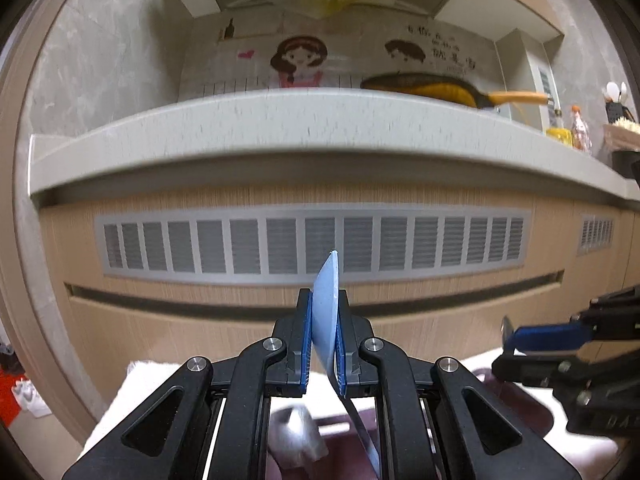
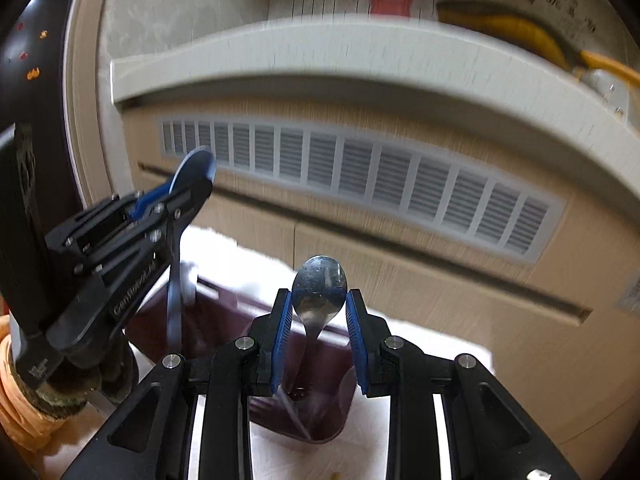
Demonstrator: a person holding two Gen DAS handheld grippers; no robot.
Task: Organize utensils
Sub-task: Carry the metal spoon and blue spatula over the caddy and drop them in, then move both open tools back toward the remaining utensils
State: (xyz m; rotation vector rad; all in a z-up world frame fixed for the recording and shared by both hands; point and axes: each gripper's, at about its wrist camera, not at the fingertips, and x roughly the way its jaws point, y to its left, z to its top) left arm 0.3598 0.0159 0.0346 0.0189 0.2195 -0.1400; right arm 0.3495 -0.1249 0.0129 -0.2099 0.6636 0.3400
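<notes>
Two hand-held grippers each grip a piece of cutlery in front of a kitchen counter.

Left wrist view: the left gripper [image 1: 324,332] is clamped on a flat, pale-blue utensil [image 1: 326,300] seen edge-on, its rounded end poking up past the blue ribbed pads; a frying pan [image 1: 432,88] sits on the grey countertop [image 1: 280,128]. Right wrist view: the right gripper [image 2: 319,320] squeezes a shiny steel spoon [image 2: 319,284] by its bowl, handle hanging toward a dark maroon tray [image 2: 320,420] on a white cloth [image 2: 432,344]. Only here does the blue utensil's thin shaft show, dangling over the tray's left edge.
</notes>
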